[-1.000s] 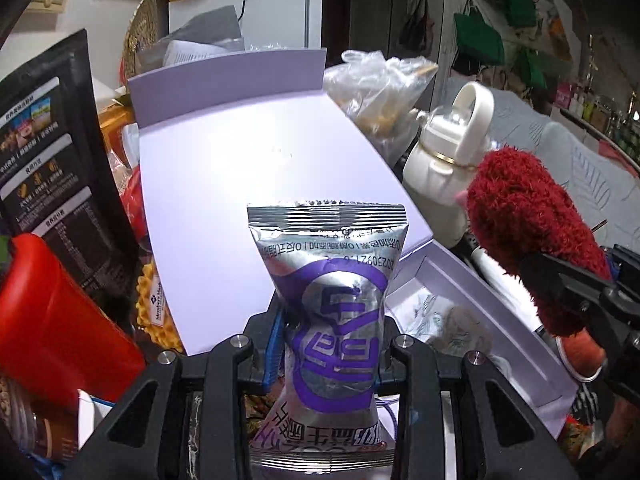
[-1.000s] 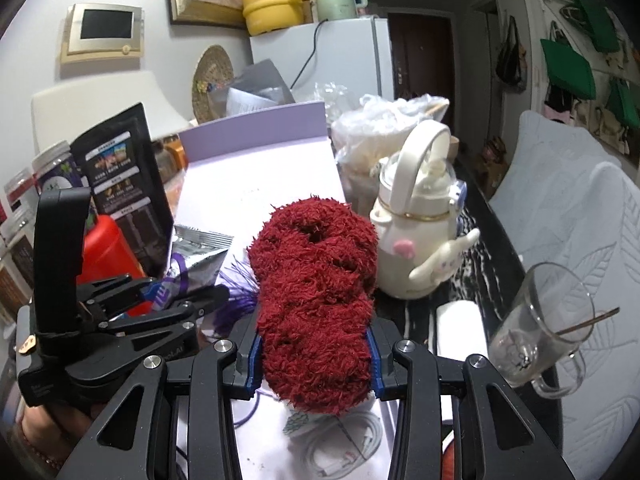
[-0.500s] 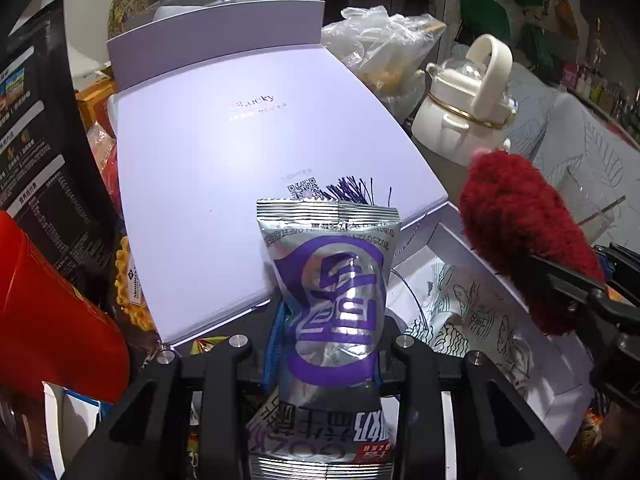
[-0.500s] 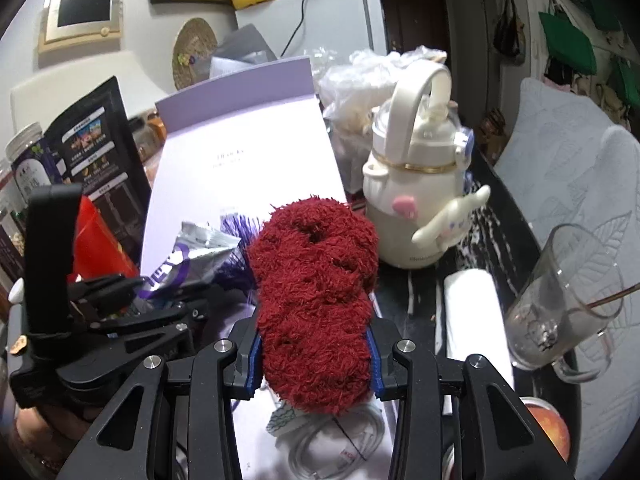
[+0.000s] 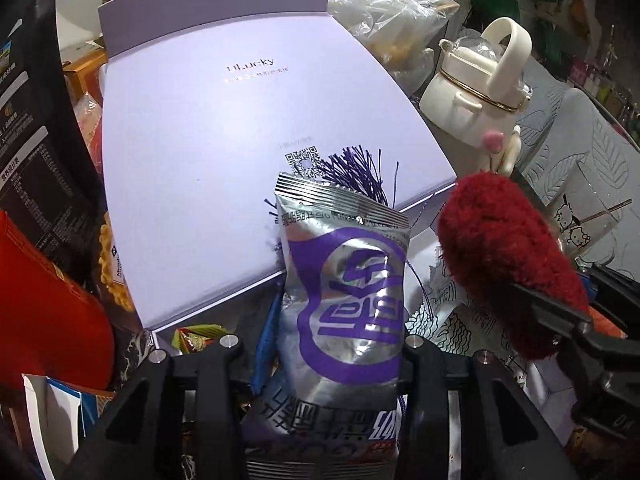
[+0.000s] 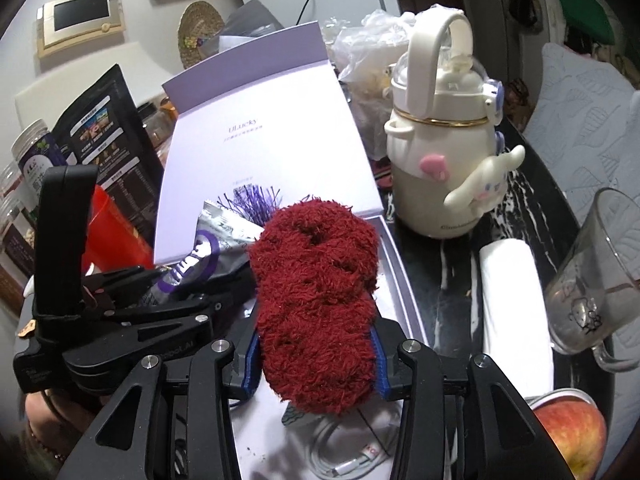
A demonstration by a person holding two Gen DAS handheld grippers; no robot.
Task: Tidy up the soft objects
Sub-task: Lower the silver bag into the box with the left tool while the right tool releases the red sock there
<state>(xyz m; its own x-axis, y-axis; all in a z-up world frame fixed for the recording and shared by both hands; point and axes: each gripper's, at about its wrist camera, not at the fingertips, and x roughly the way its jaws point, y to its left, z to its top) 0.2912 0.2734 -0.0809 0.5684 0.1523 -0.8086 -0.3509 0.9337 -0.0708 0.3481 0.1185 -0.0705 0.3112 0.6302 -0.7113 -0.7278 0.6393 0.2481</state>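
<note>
Both grippers' jaws have just been opening — left gripper [image 5: 332, 344] loosening around the silver-purple snack packet [image 5: 344, 304] at six o'clock, right gripper [image 6: 316, 344] loosening around the red plush scrunchie [image 6: 316, 300], over the open lavender box [image 6: 394, 264] — release probably beginning.

Both wrist cameras look steeply down along their own fingers, close over the cluttered table – they share the open lilac box [image 5: 248, 152] [image 6: 260, 148] ahead.
</note>
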